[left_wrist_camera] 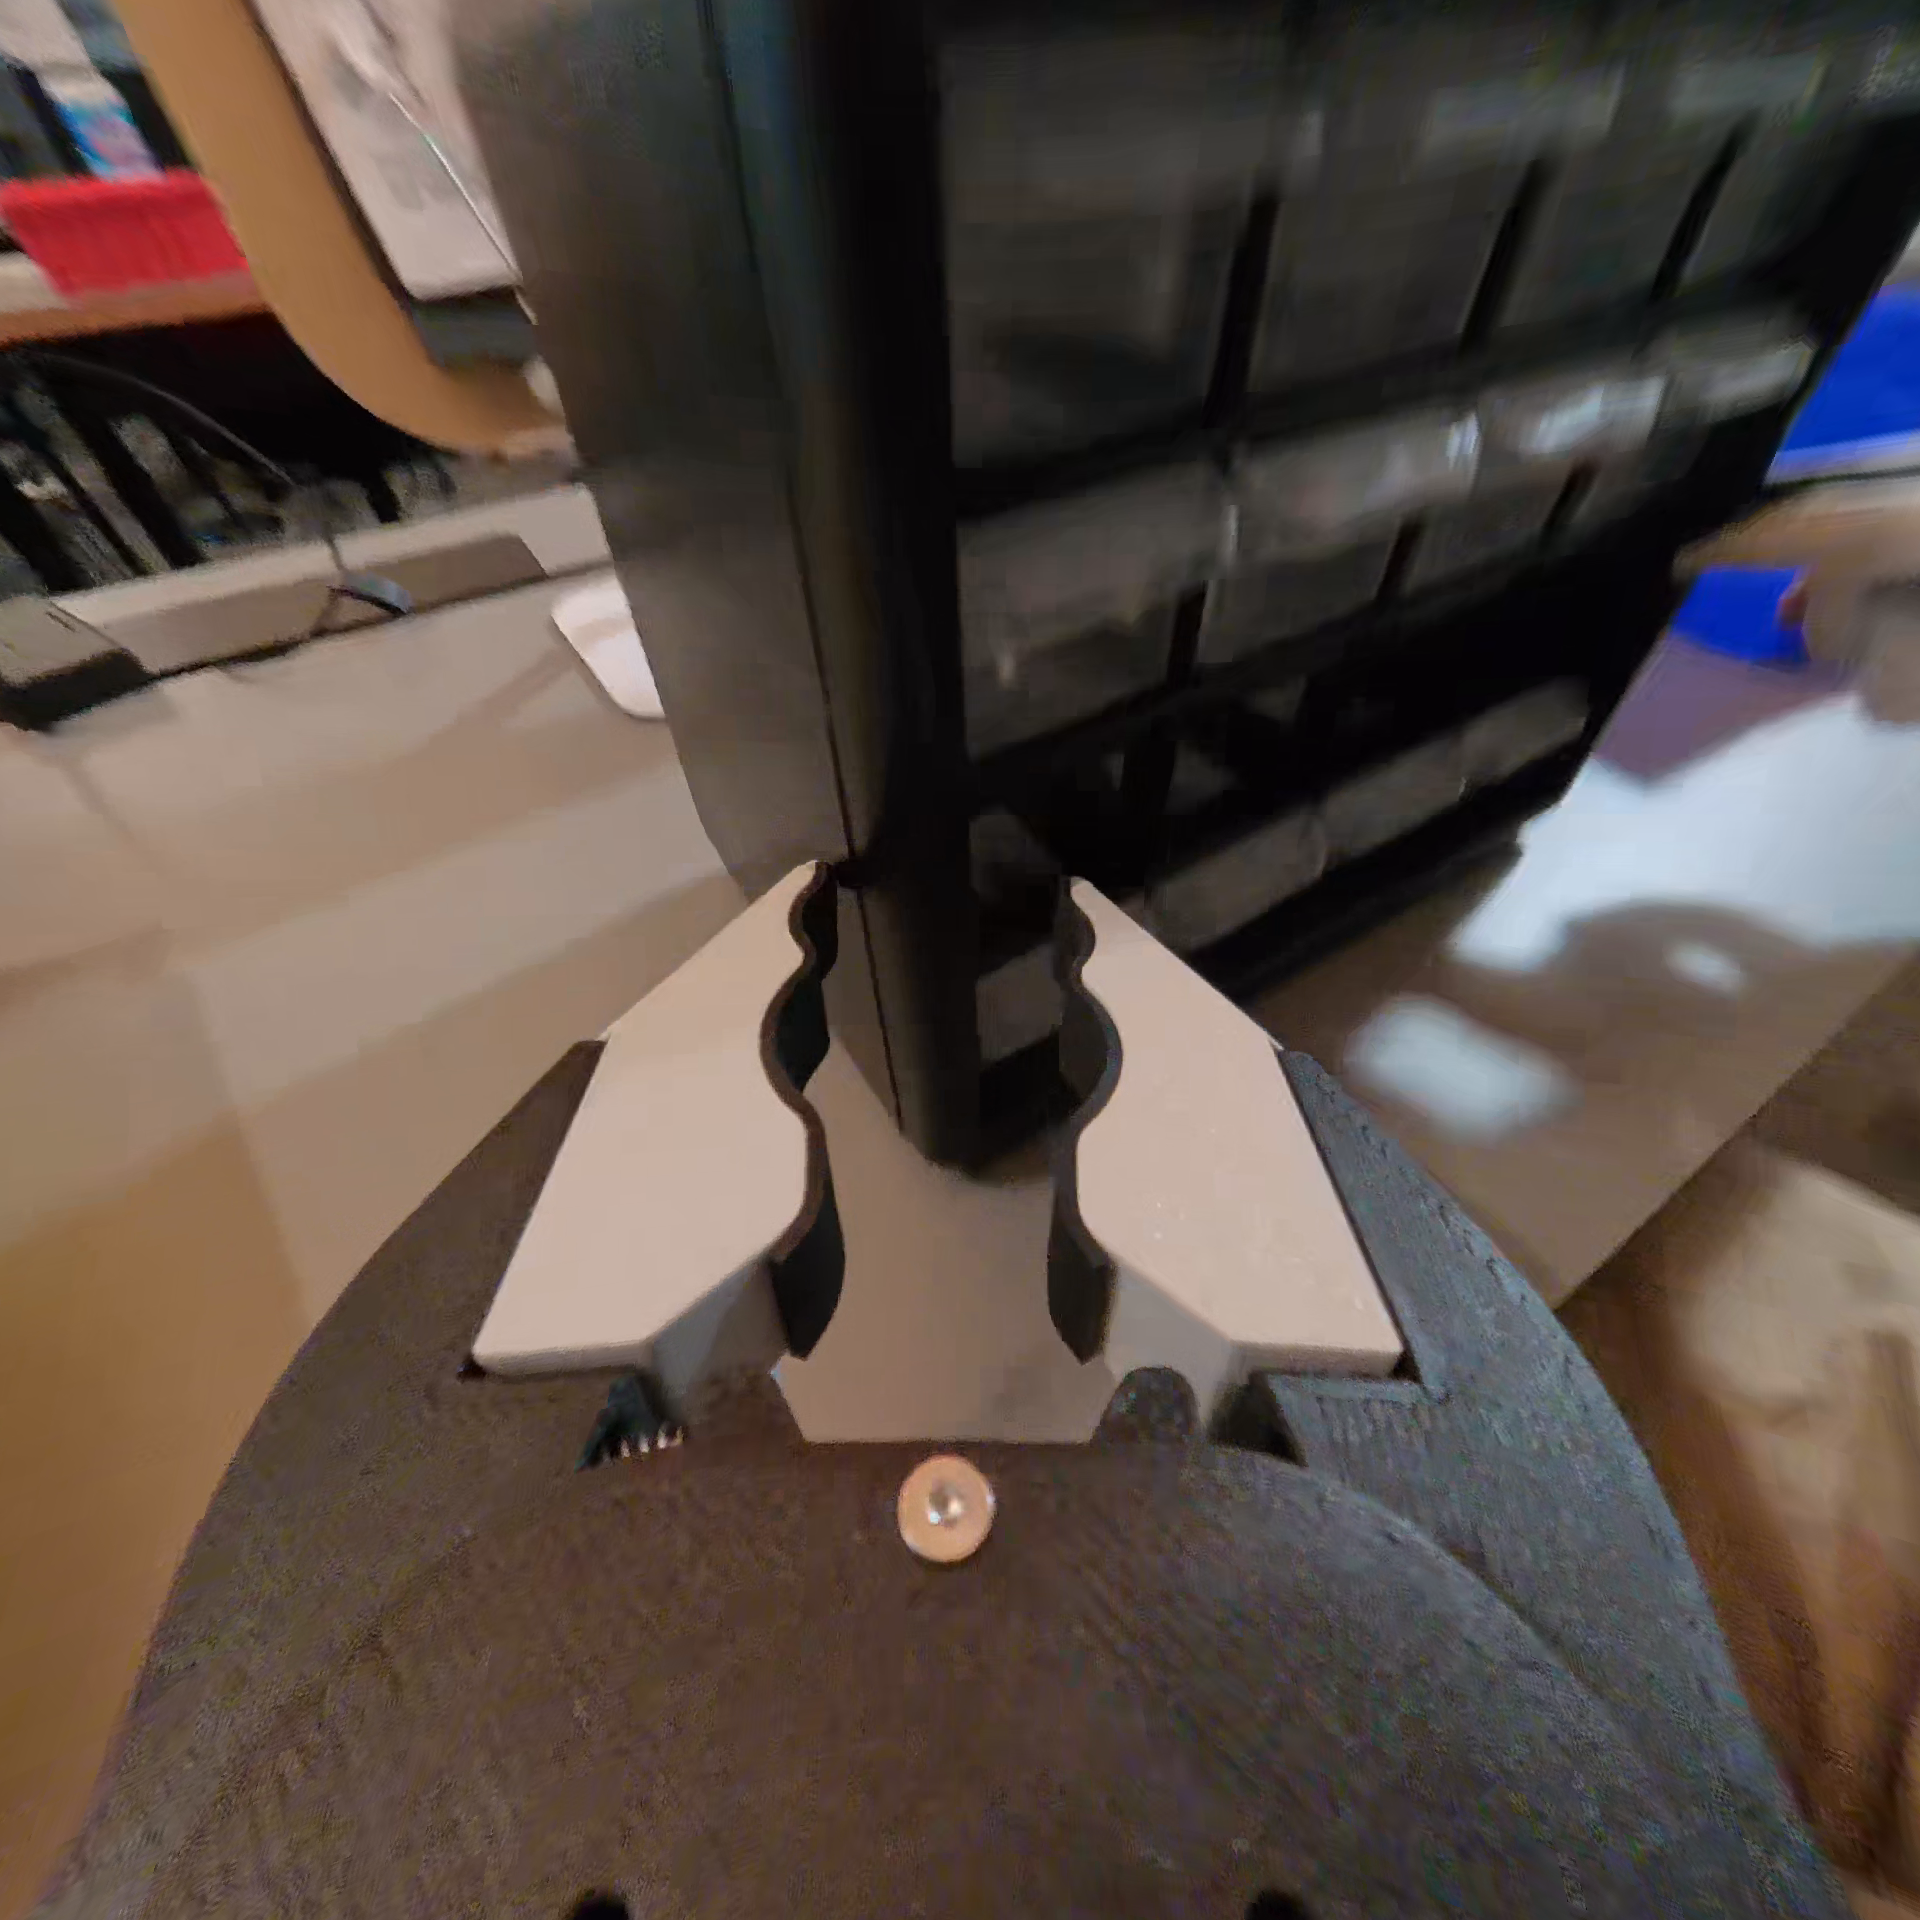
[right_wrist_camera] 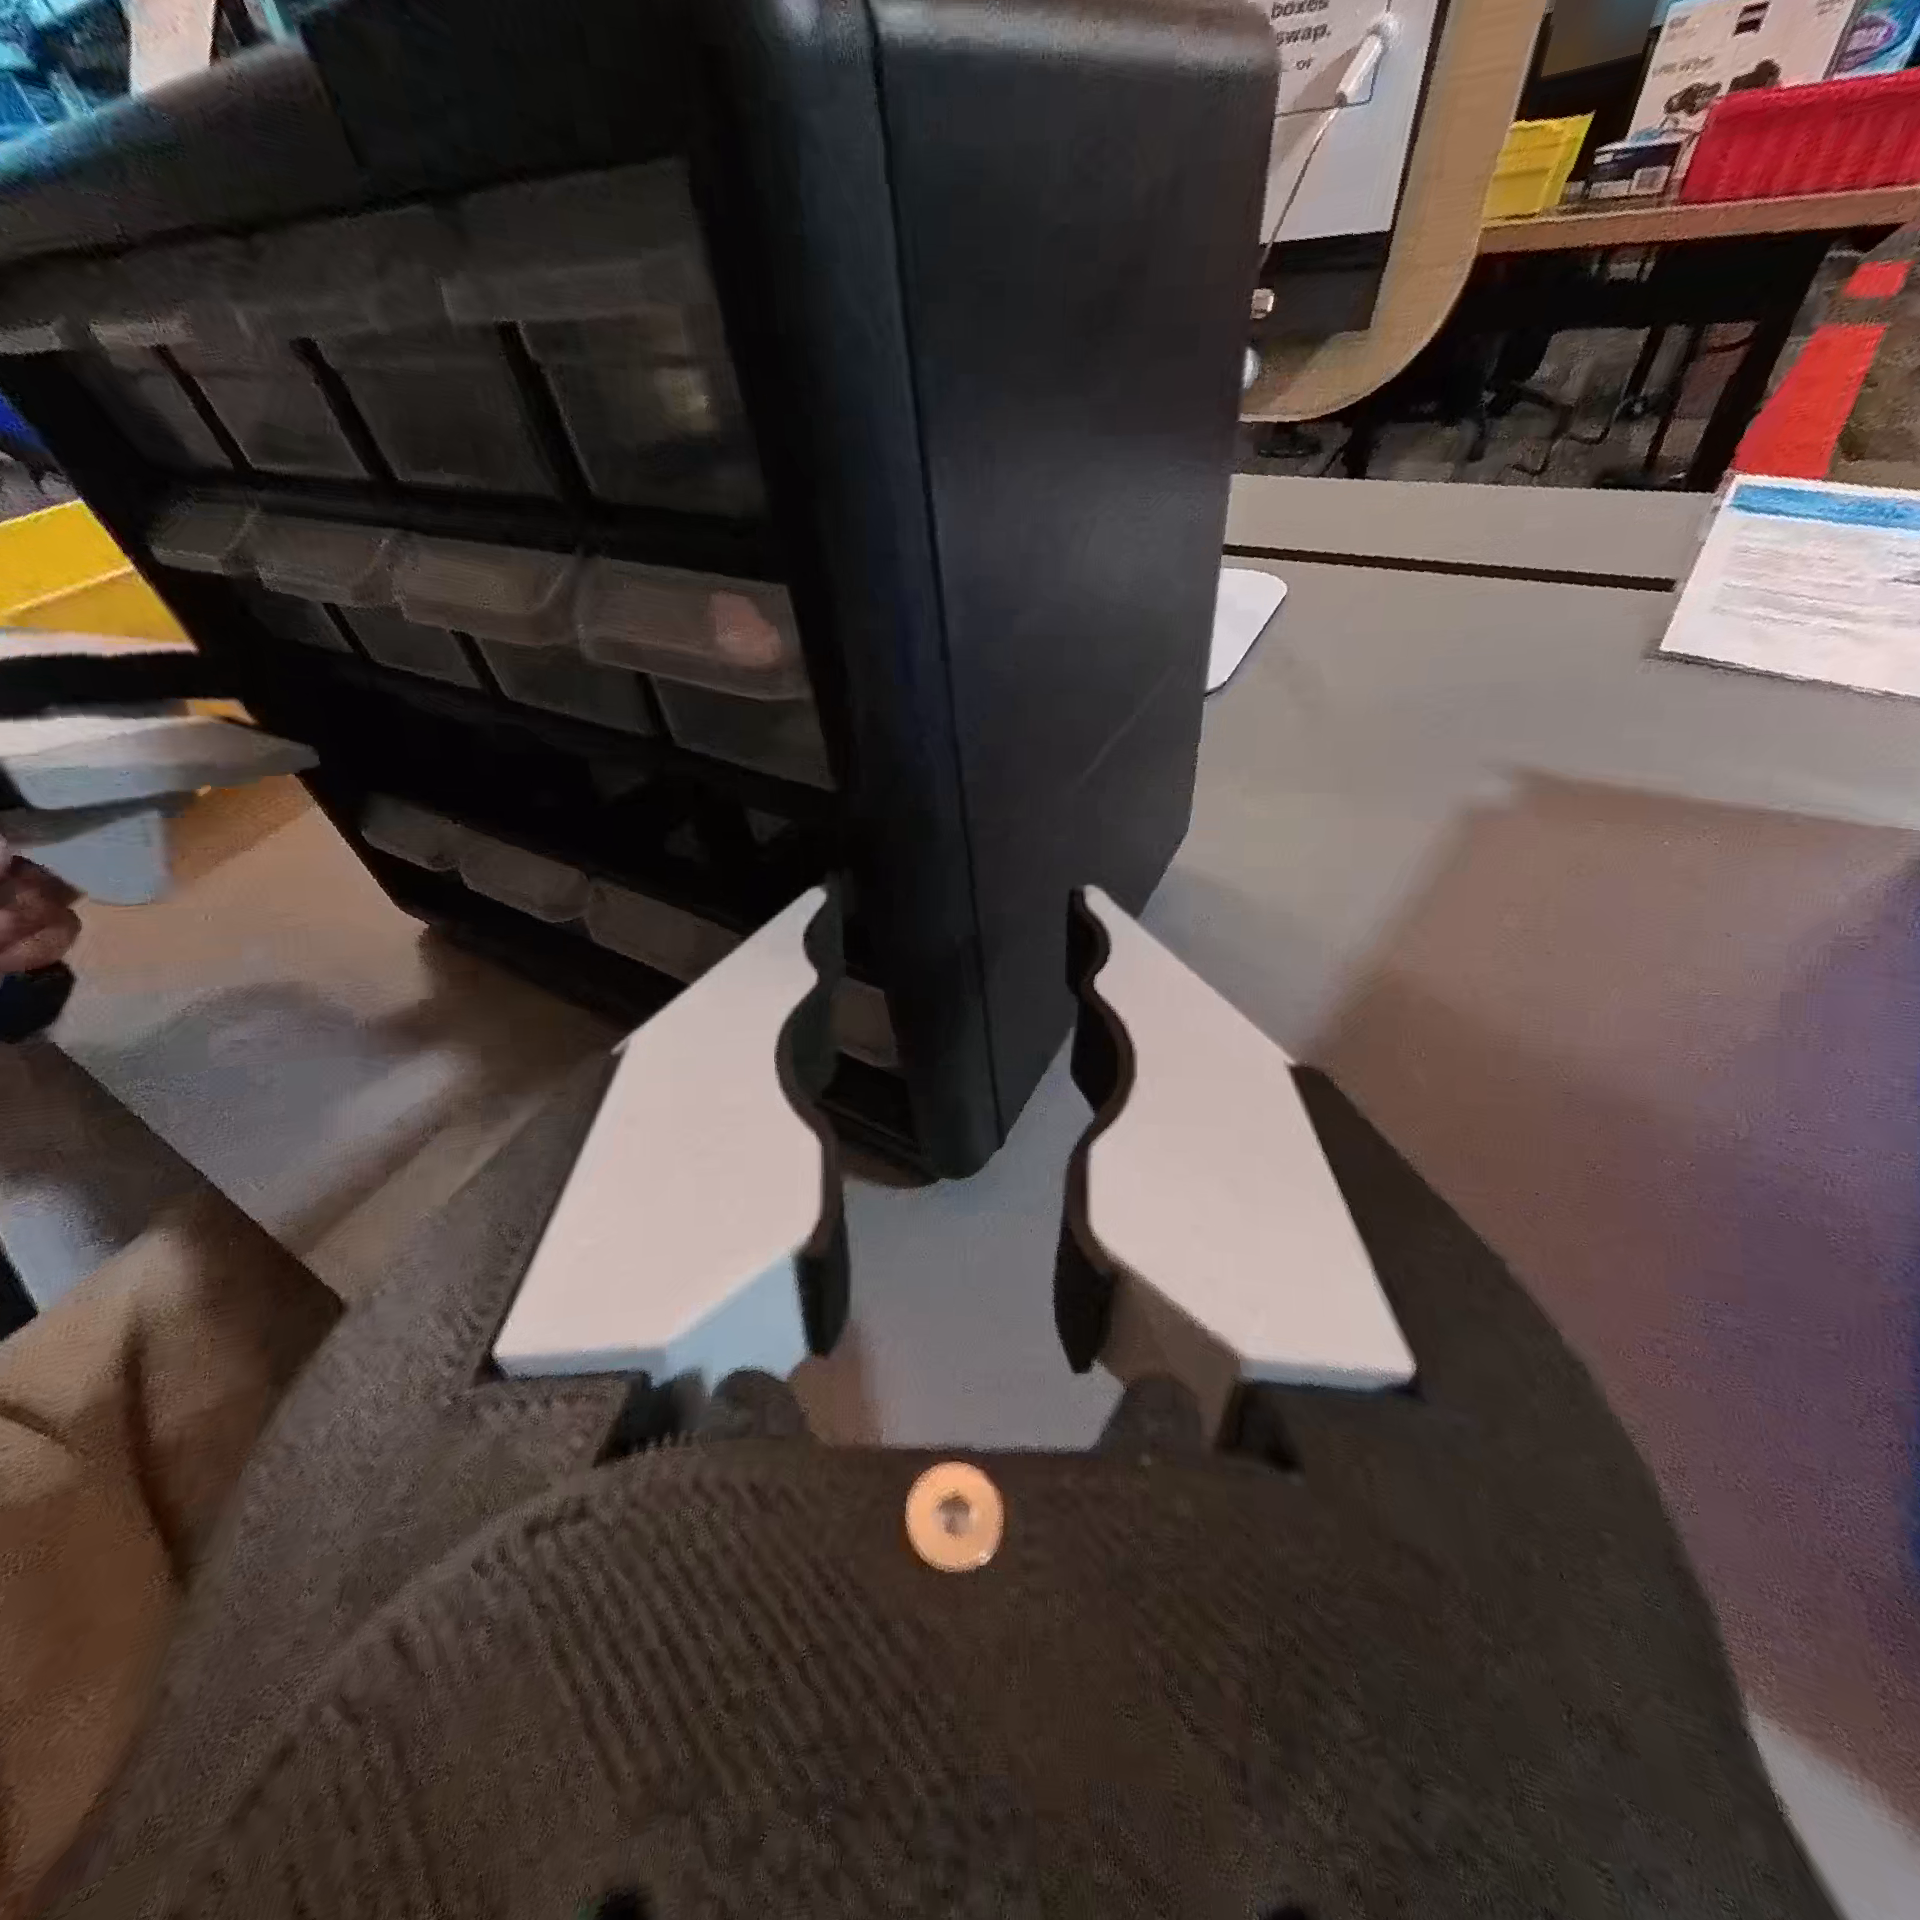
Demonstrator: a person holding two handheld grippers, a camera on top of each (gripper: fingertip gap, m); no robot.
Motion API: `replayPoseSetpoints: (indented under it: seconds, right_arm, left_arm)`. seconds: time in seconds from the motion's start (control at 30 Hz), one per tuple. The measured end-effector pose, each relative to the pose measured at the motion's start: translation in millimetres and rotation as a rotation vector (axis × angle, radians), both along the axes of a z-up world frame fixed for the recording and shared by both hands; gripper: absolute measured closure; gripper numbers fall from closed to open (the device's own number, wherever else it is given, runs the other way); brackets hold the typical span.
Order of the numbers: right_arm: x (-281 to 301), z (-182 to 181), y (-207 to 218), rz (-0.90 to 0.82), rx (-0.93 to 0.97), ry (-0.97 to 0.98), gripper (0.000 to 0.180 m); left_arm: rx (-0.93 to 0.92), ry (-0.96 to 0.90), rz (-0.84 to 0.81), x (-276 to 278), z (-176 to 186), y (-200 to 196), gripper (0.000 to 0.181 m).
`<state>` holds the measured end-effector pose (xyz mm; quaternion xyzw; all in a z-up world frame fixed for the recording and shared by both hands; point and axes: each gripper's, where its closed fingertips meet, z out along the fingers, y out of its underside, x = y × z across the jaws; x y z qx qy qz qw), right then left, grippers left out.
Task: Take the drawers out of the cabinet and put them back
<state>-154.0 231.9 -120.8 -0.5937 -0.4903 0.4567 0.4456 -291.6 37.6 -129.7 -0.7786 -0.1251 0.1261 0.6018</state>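
Note:
A black cabinet (left_wrist_camera: 1091,436) with rows of small clear drawers (left_wrist_camera: 1081,613) stands on the table. My left gripper (left_wrist_camera: 945,883) straddles its lower left front corner, with one finger on the side wall and one across the front; the jaws look closed on that corner. My right gripper (right_wrist_camera: 951,899) straddles the cabinet's (right_wrist_camera: 1039,520) lower right front corner the same way. The drawers (right_wrist_camera: 686,634) sit in their slots, and some bottom slots look dark. The left gripper also shows at the far left of the right wrist view (right_wrist_camera: 114,779). Both views are blurred.
The grey table top (right_wrist_camera: 1455,748) stretches behind and to the right. A white sheet of paper (right_wrist_camera: 1808,582) lies at the right. A yellow bin (right_wrist_camera: 62,571) sits behind the cabinet on the left. Shelves with a red bin (right_wrist_camera: 1808,135) stand at the back. A dark box (left_wrist_camera: 52,655) with a cable is at far left.

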Motion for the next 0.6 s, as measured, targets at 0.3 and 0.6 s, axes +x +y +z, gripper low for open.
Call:
replayPoseSetpoints:
  seconds: [0.3, 0.6]
  right_arm:
    - [-7, -11, -5, 0.048, 0.211, -0.050, 0.154]
    - [-14, -11, 3, 0.129, 0.130, -0.010, 0.153]
  left_arm:
    - [-0.081, 0.056, -0.023, -8, -14, -3, 0.155]
    - [-0.054, 0.044, -0.057, -18, -15, 6, 0.154]
